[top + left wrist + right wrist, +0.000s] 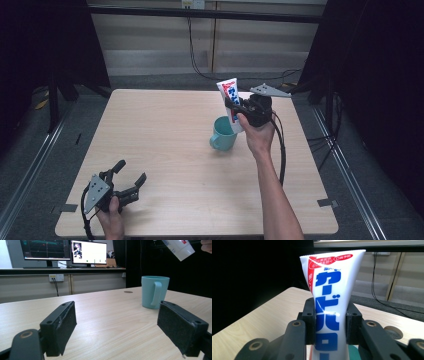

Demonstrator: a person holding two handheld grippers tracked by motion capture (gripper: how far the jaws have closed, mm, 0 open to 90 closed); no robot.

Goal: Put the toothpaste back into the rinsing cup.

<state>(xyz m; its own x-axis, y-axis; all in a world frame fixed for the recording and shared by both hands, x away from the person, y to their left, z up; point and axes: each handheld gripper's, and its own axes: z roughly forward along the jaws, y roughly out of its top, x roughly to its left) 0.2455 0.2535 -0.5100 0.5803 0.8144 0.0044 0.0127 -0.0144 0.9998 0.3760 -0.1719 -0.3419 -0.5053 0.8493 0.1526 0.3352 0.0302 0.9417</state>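
A white toothpaste tube (230, 102) with blue and red print stands nearly upright over a teal mug (222, 133) right of the table's middle. My right gripper (234, 108) is shut on the tube, and its jaws squeeze the tube (329, 315) at mid-length. The tube's lower end sits at the mug's rim; whether it is inside I cannot tell. My left gripper (131, 176) rests open at the near left corner, with nothing between its pads (63, 326). Ahead of it stand the mug (154, 291) and the tube's end (178, 248) above.
The wooden table (160, 145) has bare room across its left and middle. A small round grommet (128, 292) sits in the tabletop near the far edge. Monitors (67, 251) stand on a bench beyond the table. Cables (282, 145) trail from the right gripper.
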